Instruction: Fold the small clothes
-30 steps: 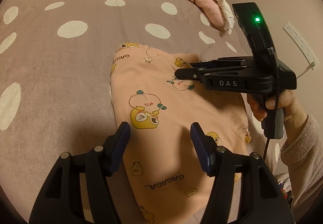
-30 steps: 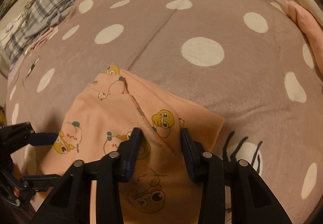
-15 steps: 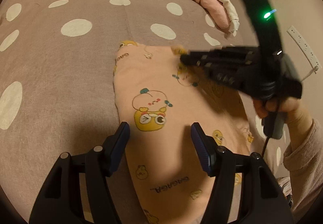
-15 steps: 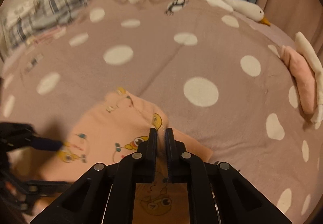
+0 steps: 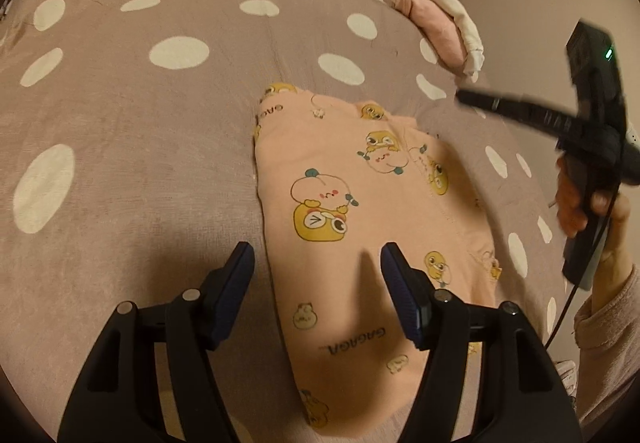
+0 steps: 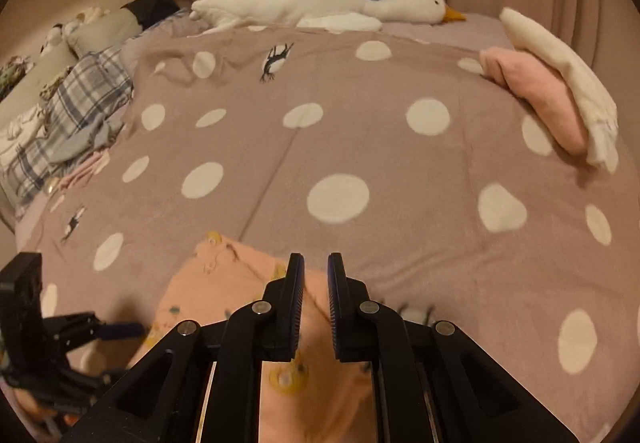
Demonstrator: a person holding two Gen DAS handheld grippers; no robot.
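The right gripper [image 6: 316, 271] is raised above the bed with its two black jaws drawn almost together and nothing pinched between them; only a thin sliver of air shows in the gap. Seen from the left wrist camera, it is carried off to one side by a hand [image 5: 580, 203] in a pale pink sleeve, clear of the cloth. The left gripper [image 5: 316, 267] hangs low with its blue-padded jaws apart, straddling the near edge of the garment without pressing on it. The garment [image 5: 360, 223] is a small peach-coloured piece of children's clothing printed with yellow cartoon ducks and peaches, lying flat and already folded to a narrow panel on a mauve bedspread [image 5: 160, 123] with large white dots. It looks thin, light and limp, likely to sag and slide open if lifted by one point, so the safest hold is probably a pinch through all layers at a folded edge or corner, one gripper at each end. Farther off lie a folded pink and white pile [image 5: 444, 27] near the bed's edge, a white plush goose [image 6: 320, 3] by the headboard, and a crumpled plaid cloth [image 6: 68, 115].
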